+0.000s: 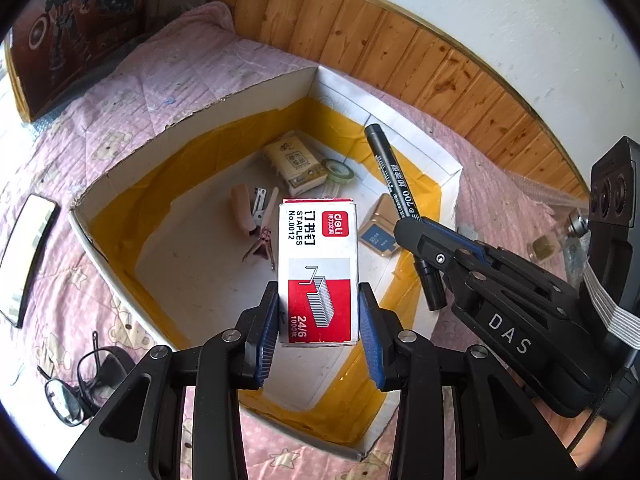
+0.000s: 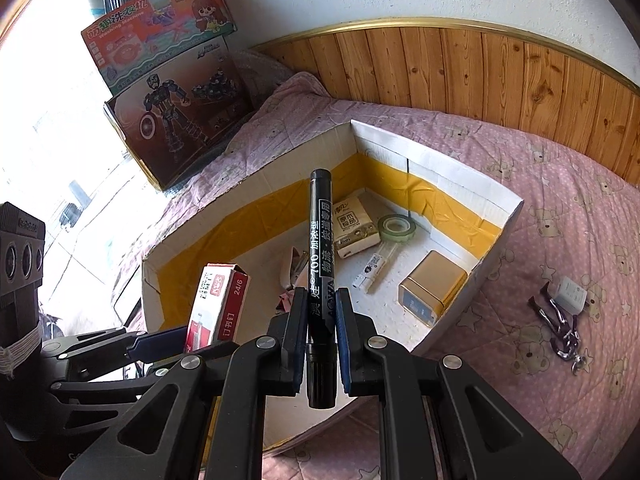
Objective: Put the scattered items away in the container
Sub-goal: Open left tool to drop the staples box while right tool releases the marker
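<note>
Two handheld black grippers with blue finger pads are held above a white cardboard box [image 1: 224, 96] lined with yellow tape, which sits on a pink quilted bedspread [image 2: 560, 184] printed with bears and stars.

The left gripper [image 1: 319, 312] clamps a red and white staples carton [image 1: 318, 268] by its two long sides, holding it upright over the near part of the box. From the right wrist view, the same carton [image 2: 218, 304] appears at the left, gripped by the left gripper [image 2: 160, 340].

The right gripper [image 2: 321, 320] is closed around a black marker pen [image 2: 320, 248] with white lettering, the capped end pointing forward over the box. In the left wrist view the pen [image 1: 394, 184] slants above the box's right wall, held by the right gripper [image 1: 416, 236].

Inside the box lie a beige tissue packet [image 2: 356, 228], a roll of pale green tape [image 2: 397, 227], a gold and blue rectangular tin [image 2: 432, 292], a small white tube [image 2: 374, 266], a pink stapler [image 1: 242, 212] and a pink binder clip [image 1: 262, 246].

Outside the box on the bedspread, to its right, are a bunch of keys with a white tag [image 2: 562, 312]. To its left lie black-framed spectacles [image 1: 76, 384] and a phone [image 1: 26, 256]. Toy boxes with robot artwork [image 2: 176, 116] lean against the wall beyond.
</note>
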